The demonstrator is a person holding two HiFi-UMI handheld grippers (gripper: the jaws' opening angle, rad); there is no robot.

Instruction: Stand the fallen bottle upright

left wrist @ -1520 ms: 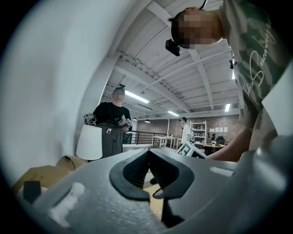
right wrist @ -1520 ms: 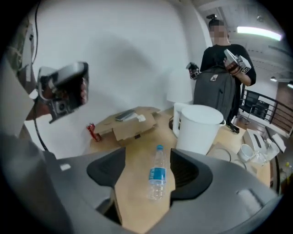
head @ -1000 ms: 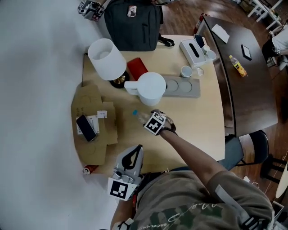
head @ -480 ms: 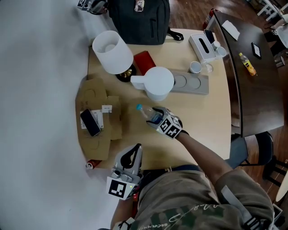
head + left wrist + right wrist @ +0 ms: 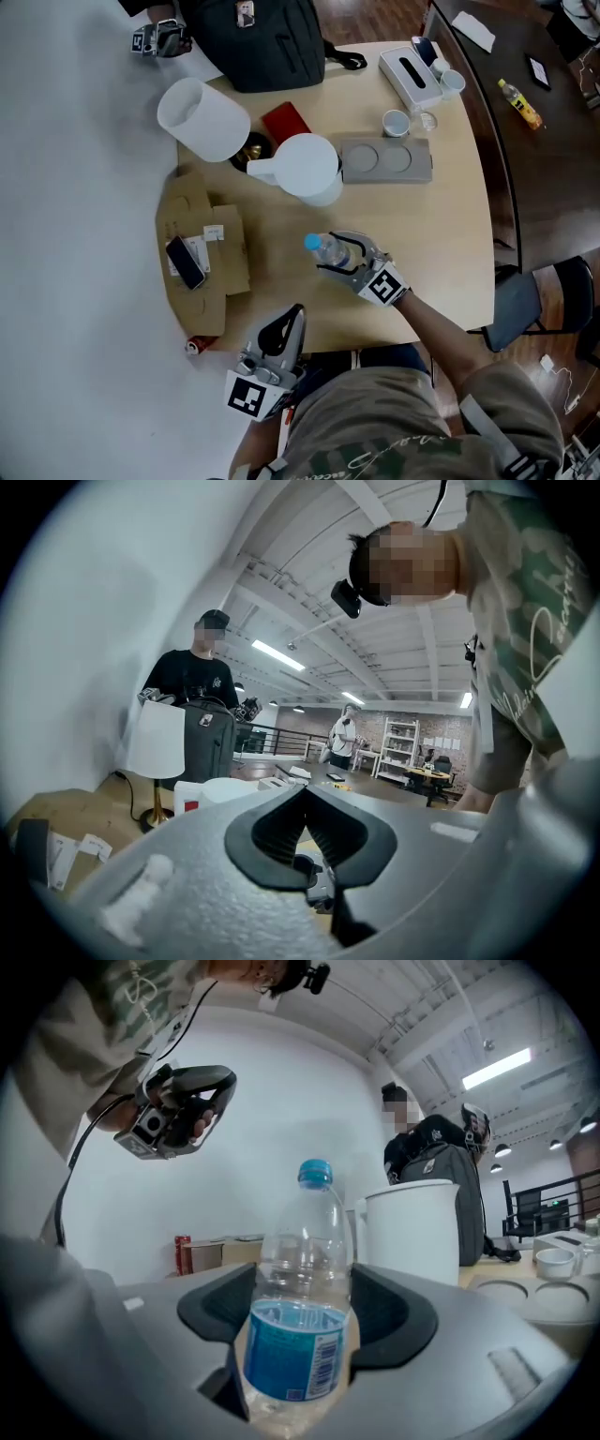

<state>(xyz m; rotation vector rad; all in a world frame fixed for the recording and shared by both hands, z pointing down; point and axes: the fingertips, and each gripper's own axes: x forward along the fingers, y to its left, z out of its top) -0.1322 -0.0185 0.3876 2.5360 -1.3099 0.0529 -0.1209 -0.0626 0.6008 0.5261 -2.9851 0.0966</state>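
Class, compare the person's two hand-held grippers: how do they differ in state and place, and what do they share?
The right hand-held gripper grips the upright clear bottle; the left hand-held gripper has its jaws together on nothing. The right one is over the middle of the table; the left one hangs at its near edge. Both carry a marker cube.

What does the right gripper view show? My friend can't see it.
A clear water bottle with a blue cap and label is held upright between the right gripper's two dark jaws. Behind it are a white pitcher, a red can and a dark backpack.
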